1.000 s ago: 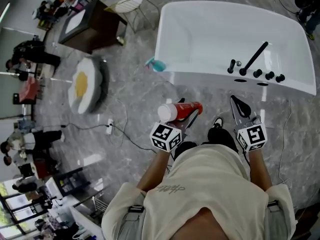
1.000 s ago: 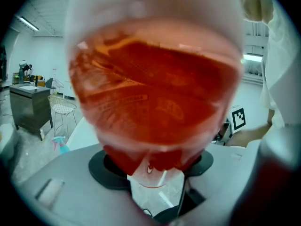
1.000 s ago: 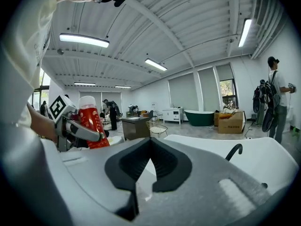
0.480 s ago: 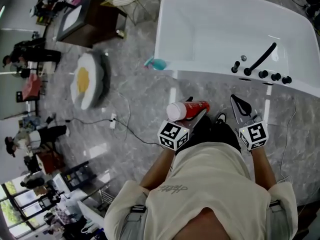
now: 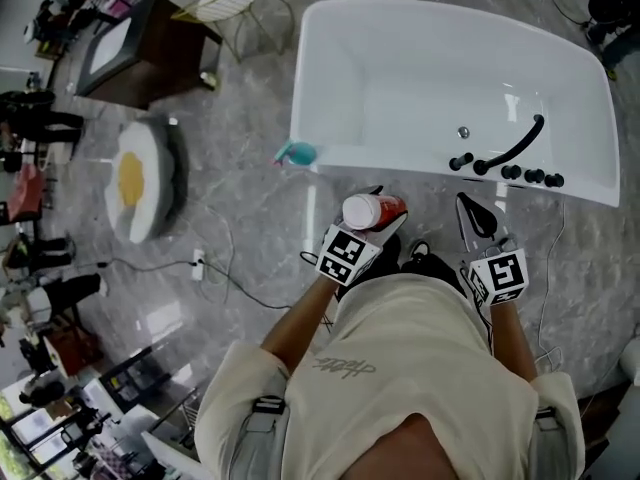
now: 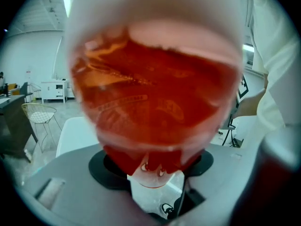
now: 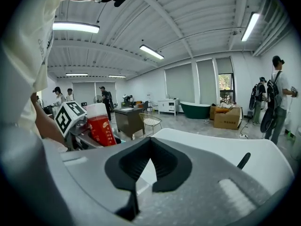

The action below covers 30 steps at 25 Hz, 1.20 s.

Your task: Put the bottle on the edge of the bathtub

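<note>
Not there yet! The red plastic bottle with a white cap (image 5: 372, 210) is up in the air, clamped firmly in my left tongs (image 5: 383, 214), and nothing of mine stands on the tub's edge. By my reckoning the pick-up is behind me and the setting-down is the whole job left.

The bottle hangs over the grey marbled floor (image 5: 240, 218), just short of the near rim of the white oval bathtub (image 5: 400, 156) and not touching it. In my left gripper view its red body fills nearly everything, pressed between the two jaws. From the right gripper view it reads close to upright, cap on top.

Now the pose: my left forearm reaches forward from my body, with the tongs pointing at the rim. My right tongs (image 5: 476, 208) ride alongside, clenched on nothing, jaws together. They aim toward the stretch of rim near the black tap fittings (image 5: 505, 171). Both arms come out low from my cream shirt, and I'm standing right up against the tub's long side.

What remains, as I judge it: carry the bottle a little further until it is over the flat ledge left of the taps. Then bring the base down square and let go only once it sits steady.
</note>
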Available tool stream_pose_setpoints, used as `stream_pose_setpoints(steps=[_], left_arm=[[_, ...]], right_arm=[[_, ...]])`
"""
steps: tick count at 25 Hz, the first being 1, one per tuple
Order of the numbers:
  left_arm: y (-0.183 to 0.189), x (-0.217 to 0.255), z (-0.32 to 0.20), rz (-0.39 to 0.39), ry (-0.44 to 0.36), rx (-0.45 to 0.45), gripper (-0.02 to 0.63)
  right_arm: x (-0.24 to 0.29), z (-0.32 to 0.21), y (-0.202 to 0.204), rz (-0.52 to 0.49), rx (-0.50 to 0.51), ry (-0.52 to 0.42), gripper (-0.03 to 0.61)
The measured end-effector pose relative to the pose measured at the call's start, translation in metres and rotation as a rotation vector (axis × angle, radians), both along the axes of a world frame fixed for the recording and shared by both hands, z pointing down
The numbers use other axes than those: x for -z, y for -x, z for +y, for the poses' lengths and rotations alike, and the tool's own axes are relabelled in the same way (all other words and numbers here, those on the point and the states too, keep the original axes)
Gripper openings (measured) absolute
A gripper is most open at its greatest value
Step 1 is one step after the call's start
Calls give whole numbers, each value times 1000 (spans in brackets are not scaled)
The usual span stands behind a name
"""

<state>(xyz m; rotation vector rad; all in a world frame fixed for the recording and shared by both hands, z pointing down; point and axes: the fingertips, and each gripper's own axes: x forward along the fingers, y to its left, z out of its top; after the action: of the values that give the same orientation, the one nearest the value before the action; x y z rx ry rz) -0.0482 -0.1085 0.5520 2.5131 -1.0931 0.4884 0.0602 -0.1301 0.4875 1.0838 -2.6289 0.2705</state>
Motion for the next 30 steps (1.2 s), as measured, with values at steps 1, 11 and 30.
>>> stream_pose_setpoints(steps=[1, 11, 30], left_arm=[[6, -4, -9, -2, 2, -5, 302], [32, -73, -82, -103, 9, -4, 302], [23, -249, -147, -264, 121, 30, 302]], right_arm=[[1, -5, 6, 10, 1, -1, 2], [-16, -17, 27, 68, -20, 48, 2], [-101, -31, -34, 94, -60, 251, 2]])
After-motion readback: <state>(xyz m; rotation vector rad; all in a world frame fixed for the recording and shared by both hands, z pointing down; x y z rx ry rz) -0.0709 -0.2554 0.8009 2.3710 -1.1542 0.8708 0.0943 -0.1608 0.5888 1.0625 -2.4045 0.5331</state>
